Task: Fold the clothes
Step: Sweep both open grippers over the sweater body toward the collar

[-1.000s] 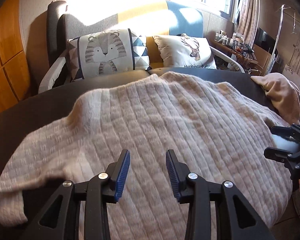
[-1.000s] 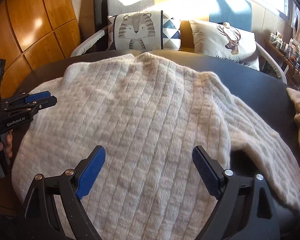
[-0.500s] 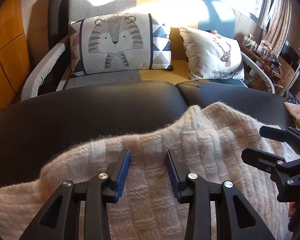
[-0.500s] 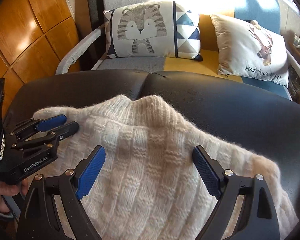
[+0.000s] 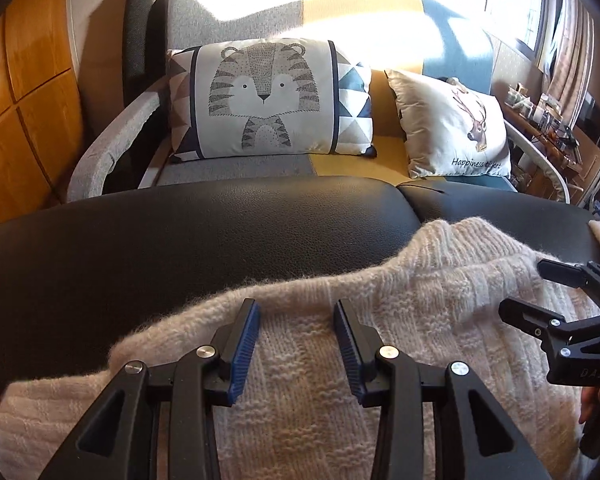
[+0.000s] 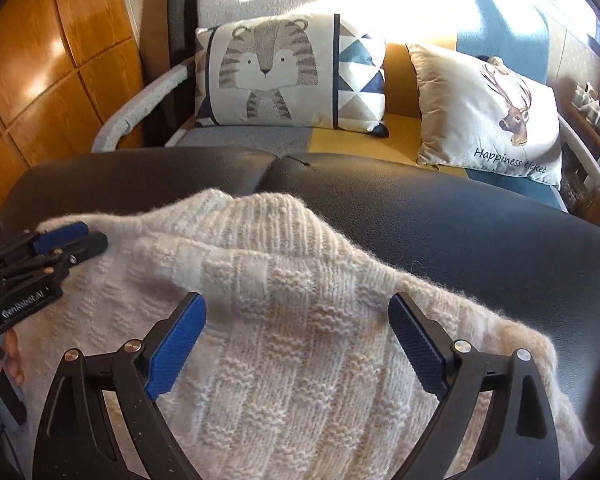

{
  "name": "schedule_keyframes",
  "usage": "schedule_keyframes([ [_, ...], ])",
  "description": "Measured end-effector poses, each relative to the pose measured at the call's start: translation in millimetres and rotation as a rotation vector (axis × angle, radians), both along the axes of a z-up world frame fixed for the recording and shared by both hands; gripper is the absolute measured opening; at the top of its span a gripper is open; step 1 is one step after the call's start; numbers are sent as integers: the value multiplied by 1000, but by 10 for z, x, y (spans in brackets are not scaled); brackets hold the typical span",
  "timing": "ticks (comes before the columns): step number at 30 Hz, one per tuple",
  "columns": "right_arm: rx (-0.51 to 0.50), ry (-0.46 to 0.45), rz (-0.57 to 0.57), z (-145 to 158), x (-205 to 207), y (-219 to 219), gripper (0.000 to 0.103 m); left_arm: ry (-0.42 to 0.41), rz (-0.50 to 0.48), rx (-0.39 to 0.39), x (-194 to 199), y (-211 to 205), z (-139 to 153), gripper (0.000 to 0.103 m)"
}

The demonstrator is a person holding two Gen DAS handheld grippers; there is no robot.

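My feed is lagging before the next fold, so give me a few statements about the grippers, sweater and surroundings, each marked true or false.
1. The left gripper is open, with the cream knit sweater below its fingers. True.
2. The right gripper is shut on the sweater. False: its fingers are wide apart, with the knit lying between them.
3. The sweater lies on a black padded surface. True.
4. The tiger cushion lies on top of the sweater. False: it stands on the sofa behind the black surface.
5. The deer cushion carries printed words. True.
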State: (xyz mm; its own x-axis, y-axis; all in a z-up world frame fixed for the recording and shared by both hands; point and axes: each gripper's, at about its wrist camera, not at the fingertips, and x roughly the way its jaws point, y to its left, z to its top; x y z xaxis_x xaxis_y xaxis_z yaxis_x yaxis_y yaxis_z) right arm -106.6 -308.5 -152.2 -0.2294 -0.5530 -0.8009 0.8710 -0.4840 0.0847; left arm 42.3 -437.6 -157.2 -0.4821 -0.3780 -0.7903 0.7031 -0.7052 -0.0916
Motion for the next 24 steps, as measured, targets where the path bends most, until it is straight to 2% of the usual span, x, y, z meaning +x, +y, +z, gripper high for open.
schedule_keyframes([
  [9,74,18,23,-171,4,9,97,-2,-10,-2,85,124,51,41],
  [12,37,-21,-4,-56,10,107,97,-1,-16,-8,119,165,64,41],
  [15,8,-18,-17,41,88,252,97,0,-21,-14,152,205,78,41],
  [18,71,-13,-11,-70,136,301,97,-4,-25,-25,181,240,42,41],
  [21,81,14,9,-182,138,337,98,-14,-29,-41,204,267,-50,41],
  [24,82,-9,-21,-126,94,398,98,-29,-31,-36,216,260,-33,41],
])
